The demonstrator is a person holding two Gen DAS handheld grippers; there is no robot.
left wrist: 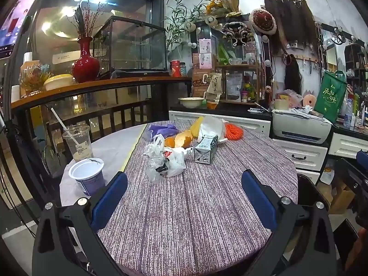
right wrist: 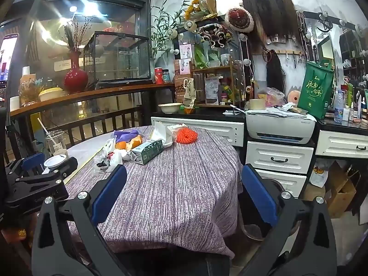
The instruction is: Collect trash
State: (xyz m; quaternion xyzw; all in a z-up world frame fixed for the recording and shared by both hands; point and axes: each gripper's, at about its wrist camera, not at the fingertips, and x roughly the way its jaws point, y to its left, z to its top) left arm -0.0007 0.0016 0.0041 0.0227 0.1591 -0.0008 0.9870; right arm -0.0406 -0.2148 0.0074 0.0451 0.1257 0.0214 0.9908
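Trash lies on a round table with a purple striped cloth (left wrist: 195, 207). Crumpled clear and white plastic bags (left wrist: 165, 161) sit in the middle, a green-grey carton (left wrist: 205, 149) to their right, and orange peels (left wrist: 181, 139) behind. Farther back are a purple bag (left wrist: 161, 130), a white bag (left wrist: 211, 126) and an orange net (left wrist: 233, 131). At the left edge stand a white yogurt cup (left wrist: 88, 176) and a plastic cup with a straw (left wrist: 77, 141). My left gripper (left wrist: 184, 177) hovers open over the near cloth, short of the bags. My right gripper (right wrist: 184, 170) is open and empty over the table's near right part.
A dark round bin-like container (right wrist: 264, 207) stands by the table's right side. White drawers (right wrist: 279, 156) and a printer (right wrist: 280, 126) line the back right, with cardboard boxes (right wrist: 340, 191) on the floor. A wooden railing shelf (left wrist: 92, 87) carries a red vase (left wrist: 85, 64).
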